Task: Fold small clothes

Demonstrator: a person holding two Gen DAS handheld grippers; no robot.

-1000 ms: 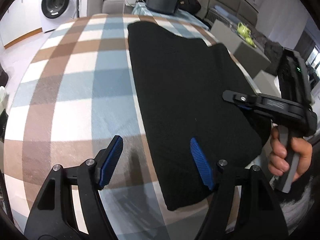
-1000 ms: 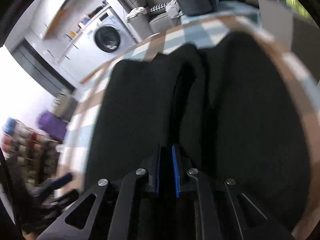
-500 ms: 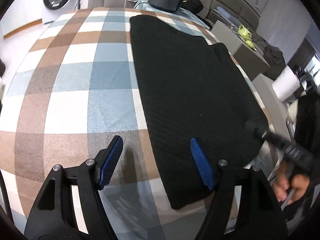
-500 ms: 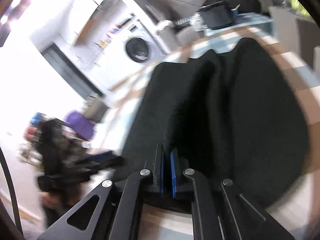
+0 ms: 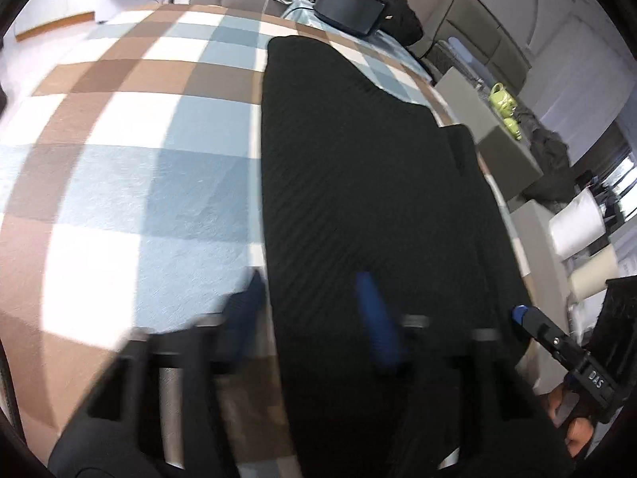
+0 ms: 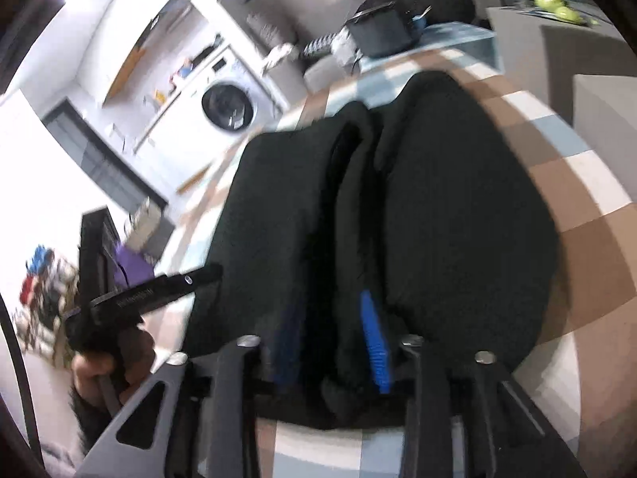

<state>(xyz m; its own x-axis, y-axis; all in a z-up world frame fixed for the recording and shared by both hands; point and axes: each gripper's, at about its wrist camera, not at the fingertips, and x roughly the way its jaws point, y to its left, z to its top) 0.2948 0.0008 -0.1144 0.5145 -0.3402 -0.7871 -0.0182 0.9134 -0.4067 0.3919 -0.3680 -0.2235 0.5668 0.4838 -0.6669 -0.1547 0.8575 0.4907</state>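
Observation:
A black knitted garment (image 5: 358, 183) lies folded lengthwise on the checked cloth, reaching from the near edge to the far end. My left gripper (image 5: 314, 318) is open and blurred, its fingers astride the garment's near left edge. My right gripper (image 6: 332, 338) is open, its blue pads on either side of a raised fold of the garment (image 6: 458, 219) at the near edge. The right gripper also shows at the garment's near right corner in the left wrist view (image 5: 557, 346). The left gripper shows at the left in the right wrist view (image 6: 151, 290).
The checked blue, brown and white cloth (image 5: 131, 183) covers the table. A dark box (image 5: 350, 4) stands past its far end. A washing machine (image 6: 227, 107) stands at the back. Grey furniture with green objects (image 5: 503, 105) and paper rolls (image 5: 577, 227) stand to the right.
My right gripper has opened from shut and now straddles the garment's fold. My left gripper has moved forward over the garment's near left edge and its fingers have come closer together.

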